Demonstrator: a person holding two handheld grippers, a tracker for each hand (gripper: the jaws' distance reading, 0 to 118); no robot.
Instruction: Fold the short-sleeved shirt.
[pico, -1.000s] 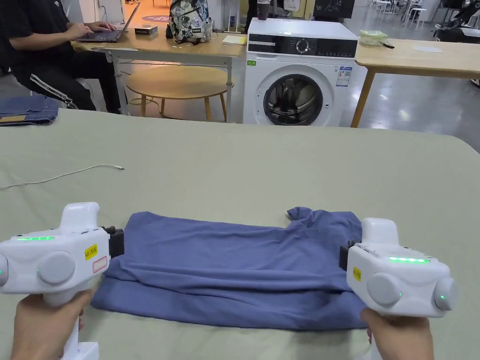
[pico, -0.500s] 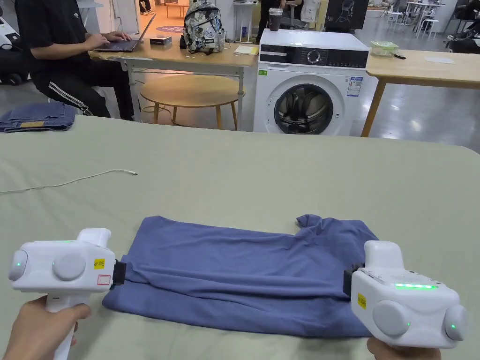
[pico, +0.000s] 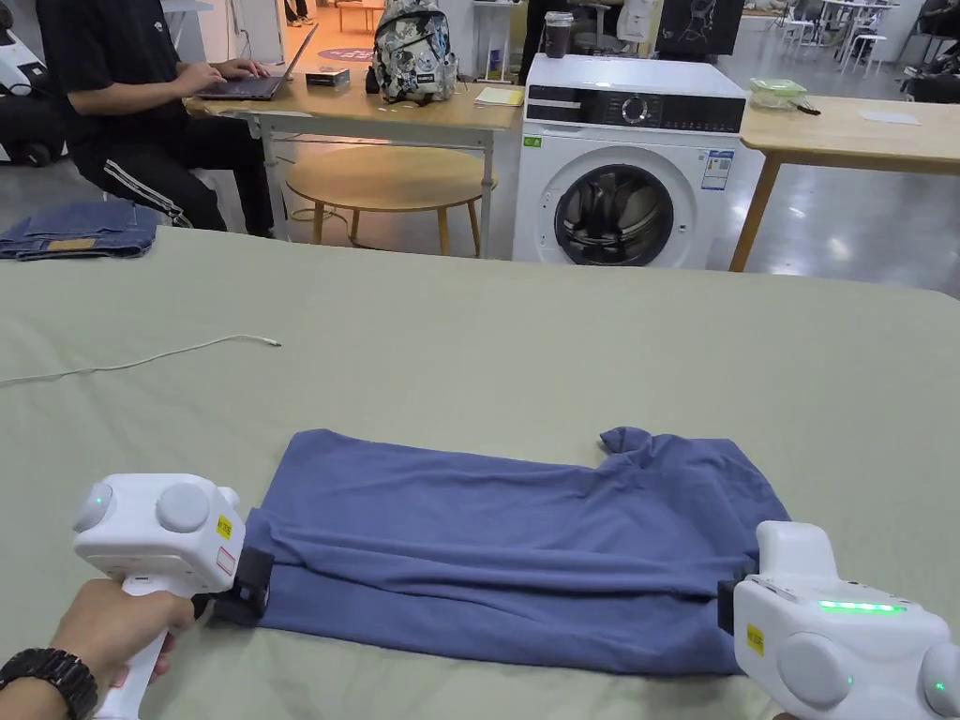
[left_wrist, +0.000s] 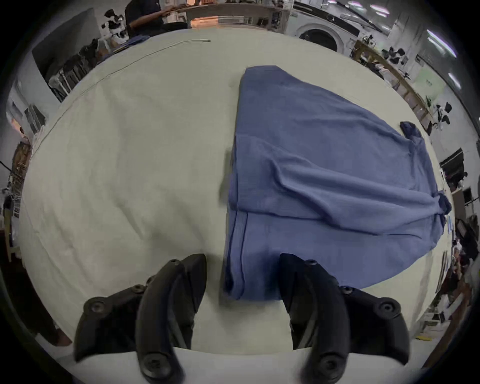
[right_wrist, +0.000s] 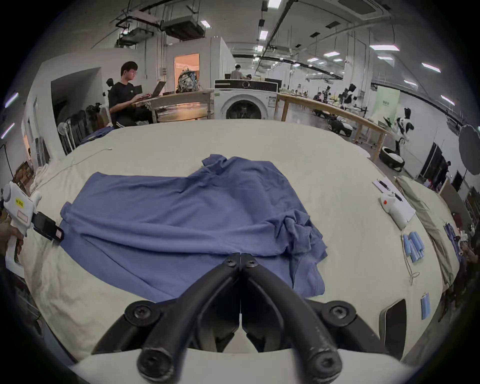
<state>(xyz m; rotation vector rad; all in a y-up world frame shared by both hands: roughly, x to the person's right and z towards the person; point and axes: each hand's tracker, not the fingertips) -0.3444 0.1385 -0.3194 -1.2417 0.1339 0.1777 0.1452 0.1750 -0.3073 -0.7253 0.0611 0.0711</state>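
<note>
The blue short-sleeved shirt (pico: 506, 544) lies on the green-covered table (pico: 562, 356), folded lengthwise with a top layer over its near half and a sleeve poking up at the far right. My left gripper (left_wrist: 242, 262) is open, its jaws on either side of the shirt's (left_wrist: 324, 169) near-left hem corner; in the head view my left gripper (pico: 248, 586) sits at that corner. My right gripper (right_wrist: 240, 256) is shut on the top layer's edge of the shirt (right_wrist: 168, 215) at its right end, where the head view shows my right gripper (pico: 727, 600).
A white cable (pico: 141, 361) trails over the table's left side and folded jeans (pico: 80, 230) lie at the far left. A white device (right_wrist: 394, 210) and blue packets (right_wrist: 414, 246) sit at the right edge. A washing machine (pico: 628, 159) and a seated person (pico: 122, 103) are beyond the table.
My left gripper has let go of the top layer, tilted and dropped to the shirt's near-left corner. The right gripper has drawn back toward the near edge. The top layer has settled flatter.
</note>
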